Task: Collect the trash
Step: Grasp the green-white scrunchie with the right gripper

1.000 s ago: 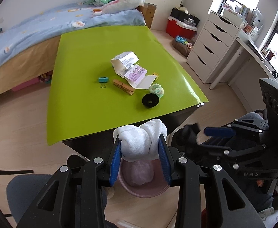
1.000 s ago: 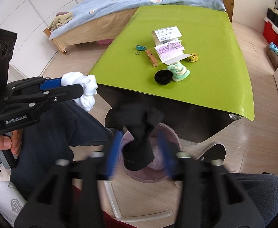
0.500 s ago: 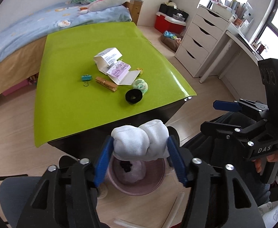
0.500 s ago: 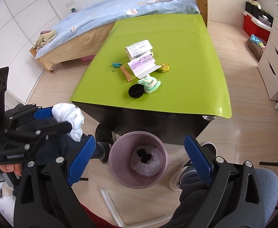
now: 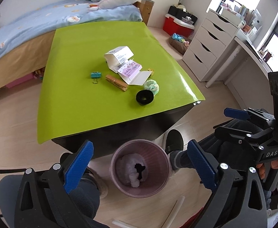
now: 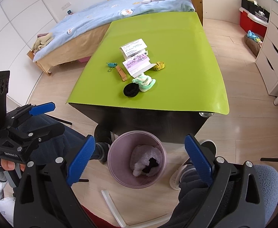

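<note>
Hovering over the bin (image 5: 139, 168), left gripper (image 5: 139, 163) and right gripper (image 6: 137, 158) spread wide.

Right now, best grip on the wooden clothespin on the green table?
Take the wooden clothespin across its narrow width near mid-length, coming straight down from above. It lies flat and diagonal, so turn the fingers square to its long axis. The binder clip and open carton sit close but apart from it.
</note>
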`<state>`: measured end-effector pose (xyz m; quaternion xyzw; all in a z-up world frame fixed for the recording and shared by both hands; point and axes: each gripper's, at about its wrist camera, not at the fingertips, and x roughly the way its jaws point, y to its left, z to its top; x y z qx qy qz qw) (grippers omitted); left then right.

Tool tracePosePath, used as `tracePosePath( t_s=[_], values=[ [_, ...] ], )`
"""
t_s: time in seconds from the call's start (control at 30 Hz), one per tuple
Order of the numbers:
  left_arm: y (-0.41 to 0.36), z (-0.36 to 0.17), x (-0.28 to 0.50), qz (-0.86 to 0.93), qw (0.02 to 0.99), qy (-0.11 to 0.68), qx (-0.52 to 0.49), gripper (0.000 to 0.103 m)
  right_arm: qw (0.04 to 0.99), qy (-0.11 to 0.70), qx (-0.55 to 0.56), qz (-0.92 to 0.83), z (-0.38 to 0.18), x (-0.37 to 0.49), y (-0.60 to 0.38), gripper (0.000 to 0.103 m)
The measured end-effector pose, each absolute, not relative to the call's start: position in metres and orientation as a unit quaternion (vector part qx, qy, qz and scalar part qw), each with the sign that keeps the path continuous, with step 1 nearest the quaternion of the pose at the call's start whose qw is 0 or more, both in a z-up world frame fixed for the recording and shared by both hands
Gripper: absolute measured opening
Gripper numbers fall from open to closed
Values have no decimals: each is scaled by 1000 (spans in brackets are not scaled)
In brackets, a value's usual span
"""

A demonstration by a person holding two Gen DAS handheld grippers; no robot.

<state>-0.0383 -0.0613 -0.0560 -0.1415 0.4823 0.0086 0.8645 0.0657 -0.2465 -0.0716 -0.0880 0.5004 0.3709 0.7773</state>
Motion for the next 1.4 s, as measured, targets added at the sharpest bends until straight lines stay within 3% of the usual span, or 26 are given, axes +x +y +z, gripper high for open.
tracePosePath(
  t_s=[0.47, 0.83, 1.33, 1.4],
  values=[
    [-58, -55, -36, 12, 865, 478, -151, 95, 780, 502, -81, 366, -69, 72, -241, 94],
    [-53, -50, -31, 16, 870, 469, -149, 95, 772, 516, -65, 366, -55, 128, -194, 94],
    [-47, -44, -34, 23, 874, 462, -152, 95, 710, 632, -21, 310, -125, 203, -141, 95],
    [-47, -44, -34, 22, 874, 462, -152, 95, 705, 641, -22, 302, -133, 205, -139, 91]
  ],
)
